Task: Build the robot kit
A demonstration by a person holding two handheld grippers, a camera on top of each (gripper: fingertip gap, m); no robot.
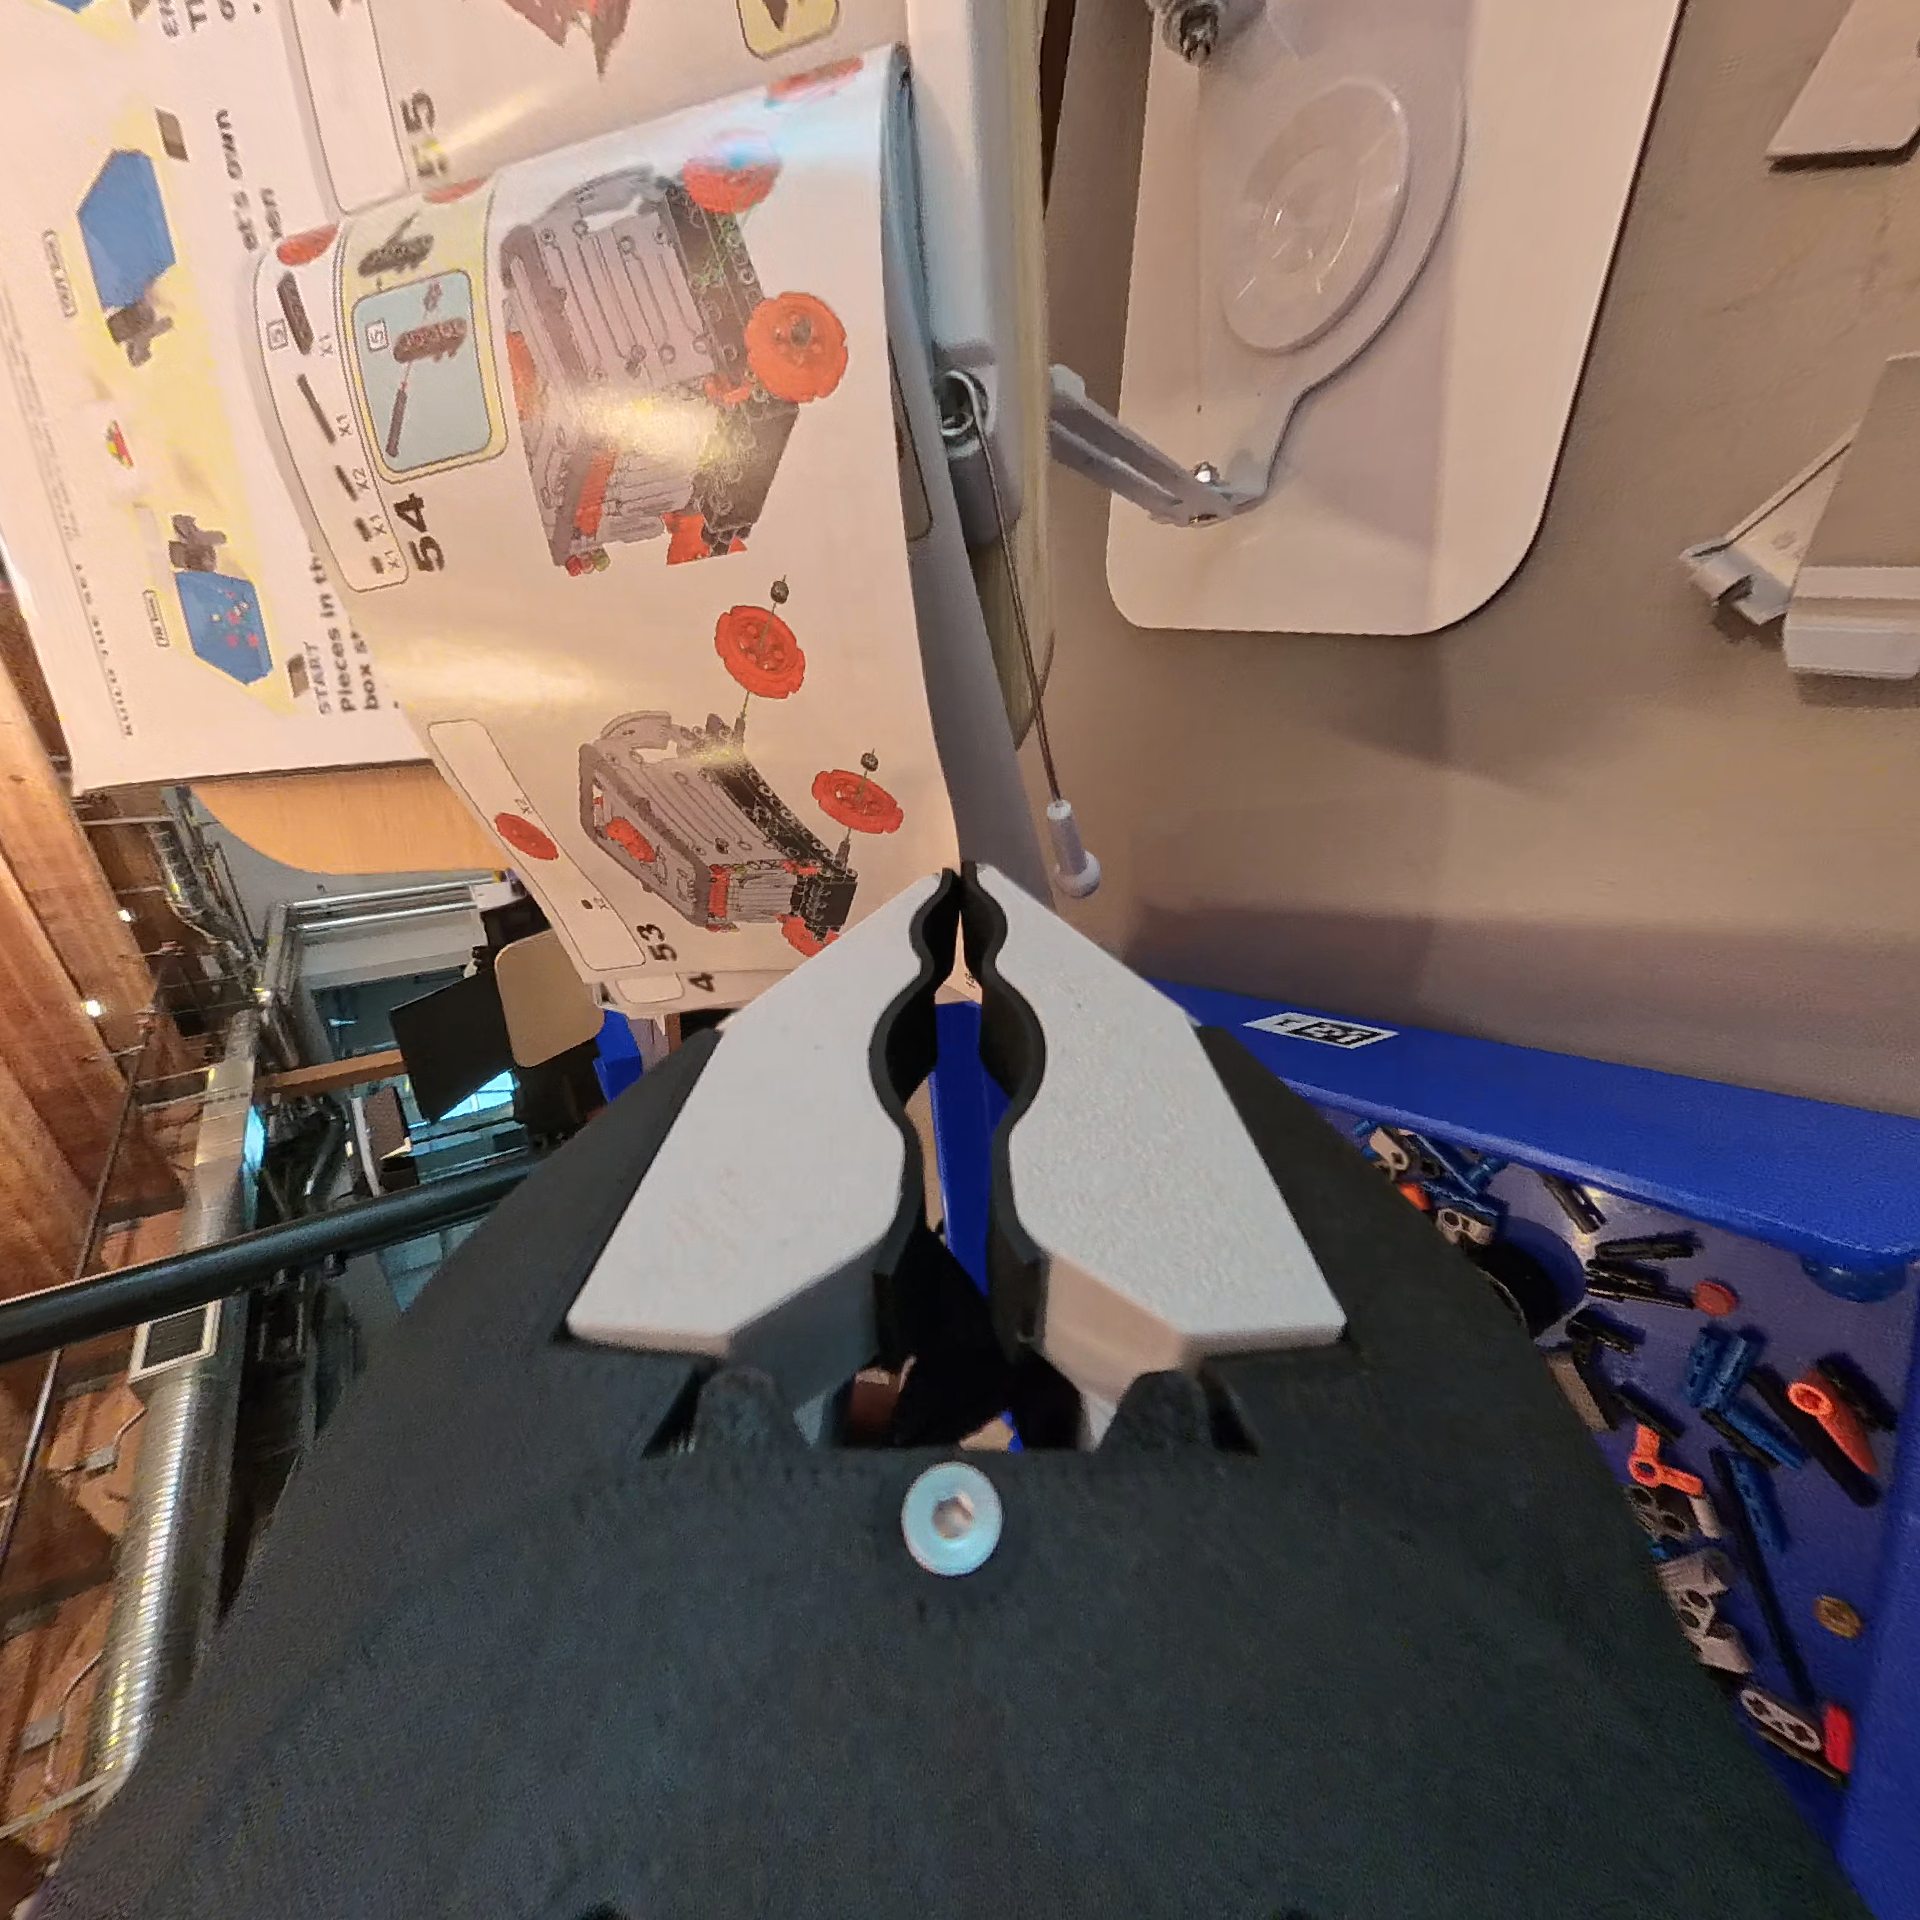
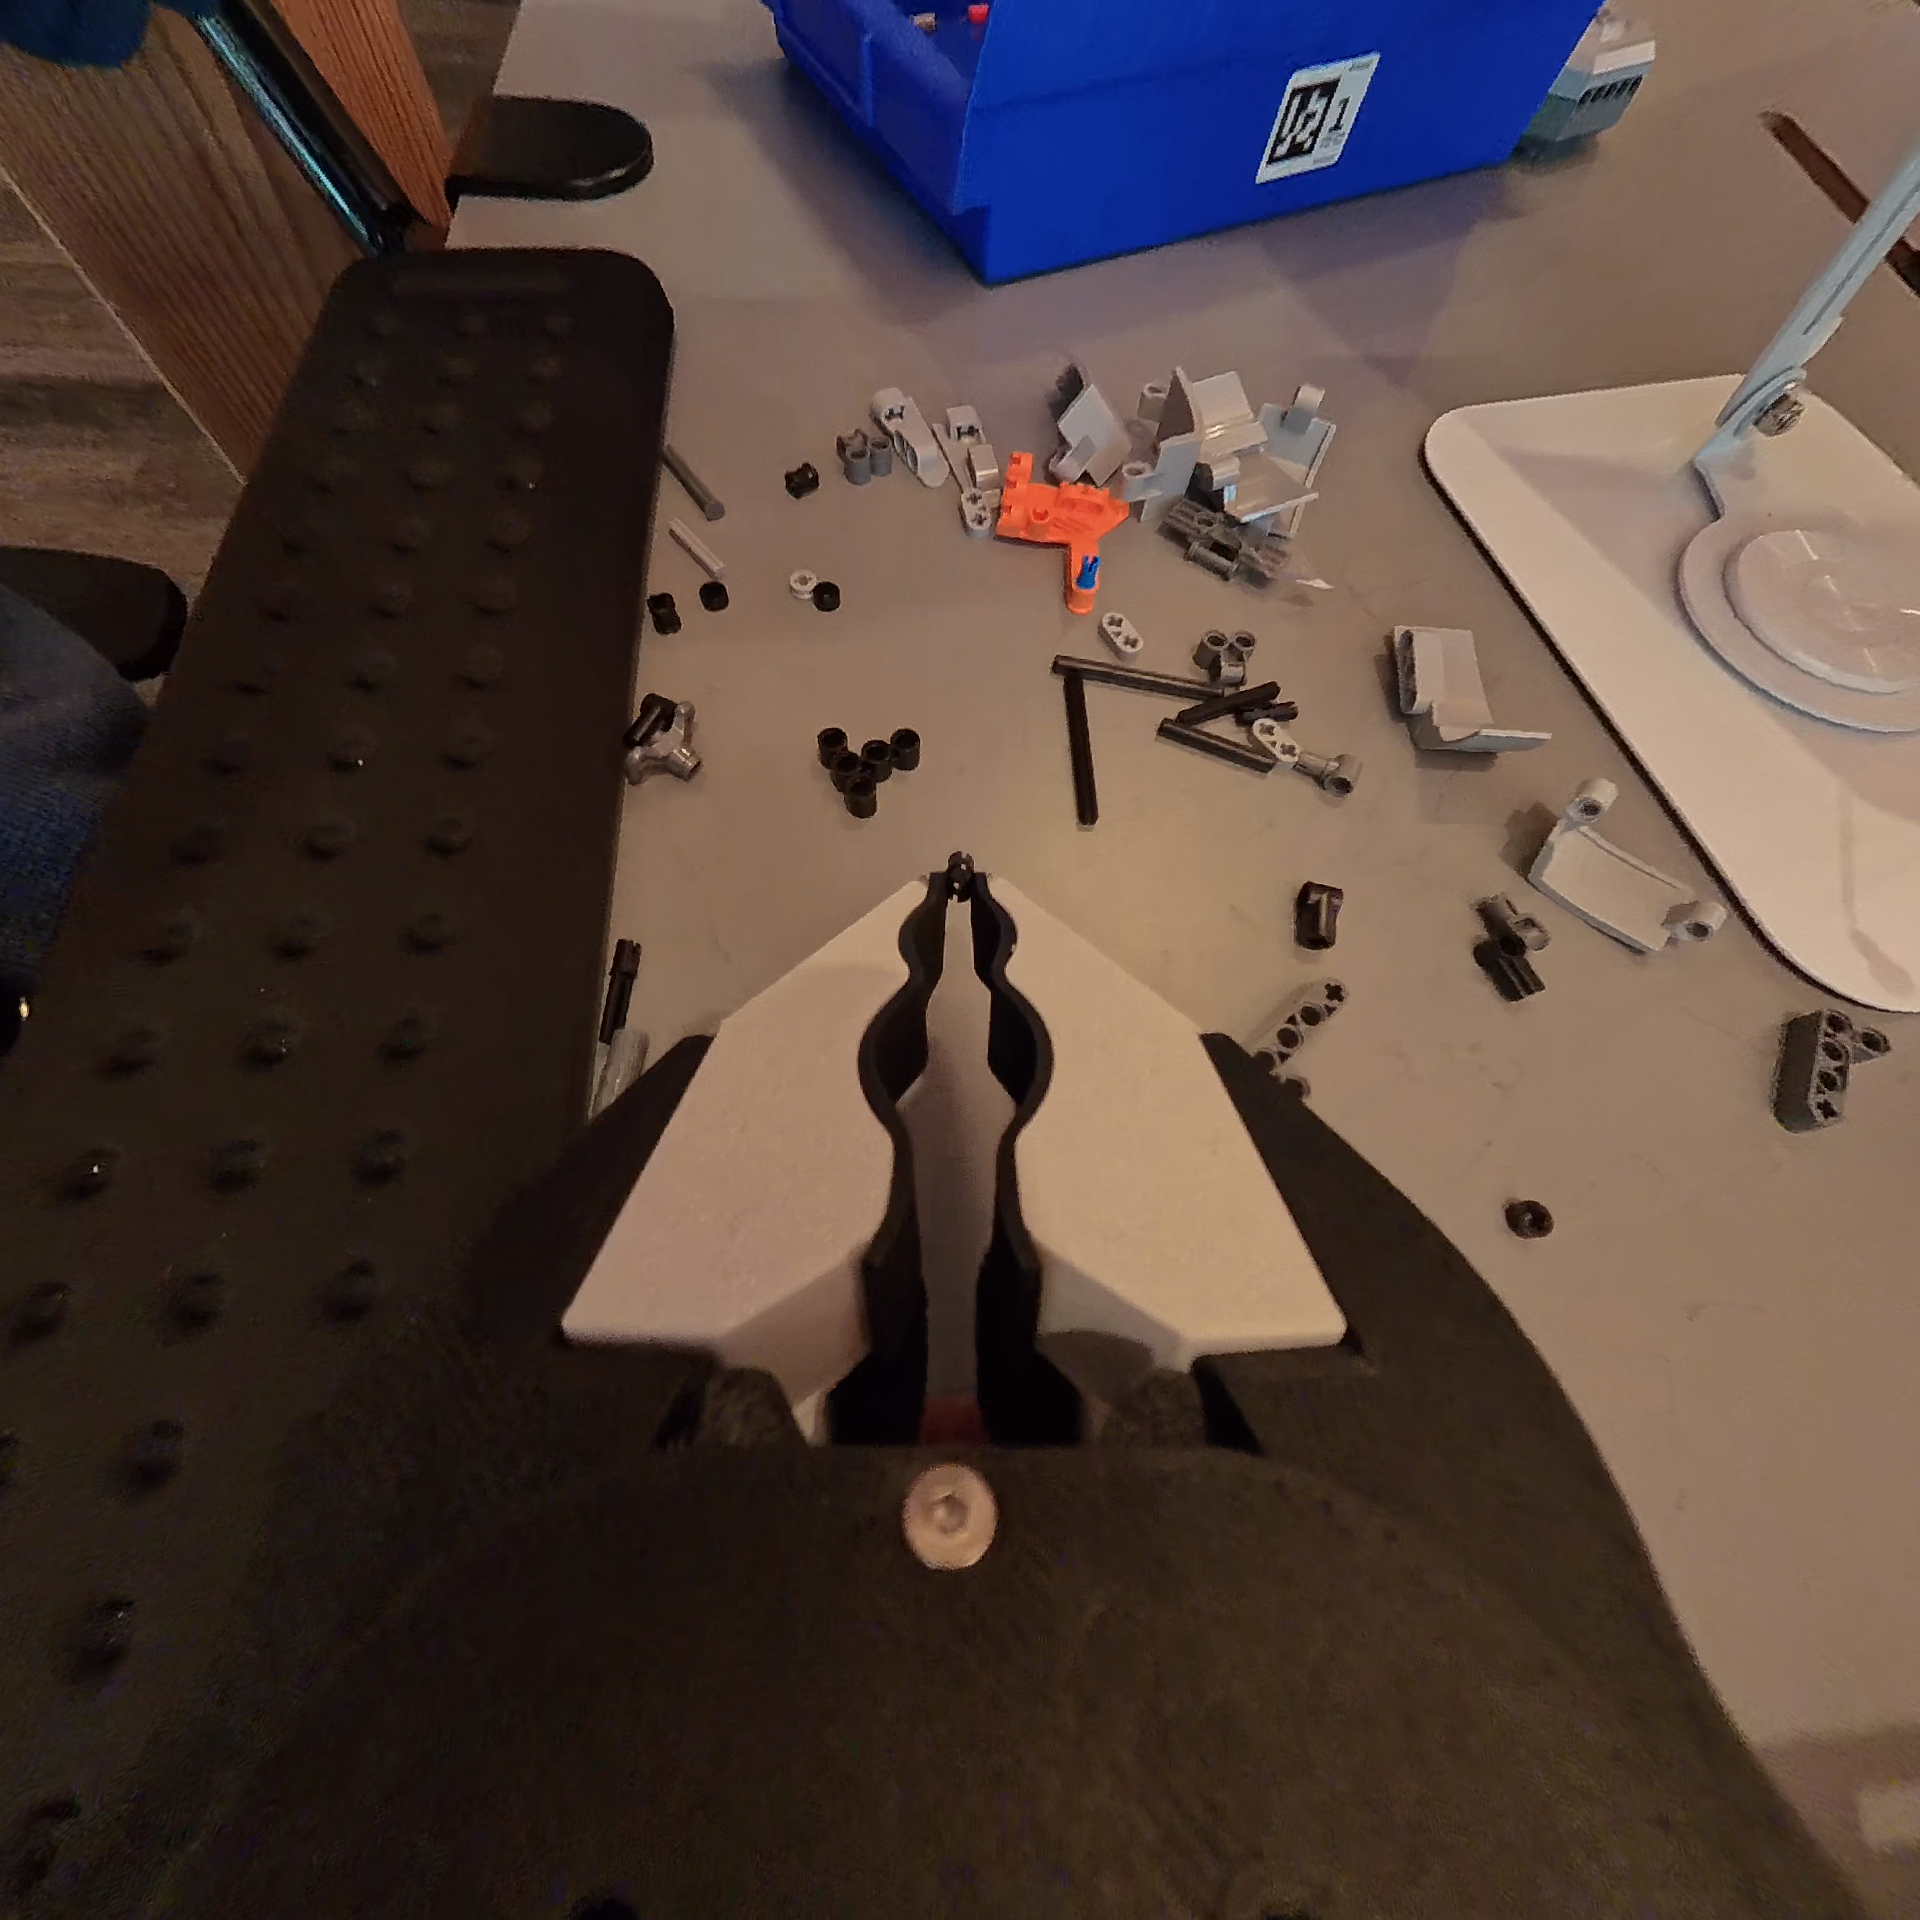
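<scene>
**Left gripper** [image 1: 961, 883]: tongs narrow, the black-lined tips meet at the far end. Nothing shows between them, so I read it as empty. It hangs in the air, touching nothing. This view is rolled on its side.
- Nearest thing: a thin wire with a small grey cylindrical end [image 1: 1075, 852], just beside the tips and to their right, apart from them.
- Beyond the tips, to the left: an open white paper instruction booklet with printed build diagrams [image 1: 644, 436], its page curling.
- Right of the gripper body: a blue plastic parts bin [image 1: 1558, 1122] holding small black, blue, grey and orange pieces.
- Far right: the white flat base of a stand [image 1: 1299, 312] on the grey table top [image 1: 1455, 831].

**Right gripper** [image 2: 958, 871]: tongs narrow, pinching a small black plastic peg [image 2: 958, 864] at the very tips. The peg pokes out just past them. I cannot tell whether it is clear of the table.
- Left: a large black studded baseplate [image 2: 364, 727], alongside the gripper.
- Just beyond the tips: a cluster of short black bushes [image 2: 868, 764] and long black axles [image 2: 1081, 748].
- Farther off: an orange bracket piece [image 2: 1060, 514] next to a pile of light grey panel pieces [image 2: 1216, 447].
- The bin is at the far edge and the stand base is at the right.
- Near right: a dark grey holed beam [image 2: 1823, 1065] lies on its own.
</scene>
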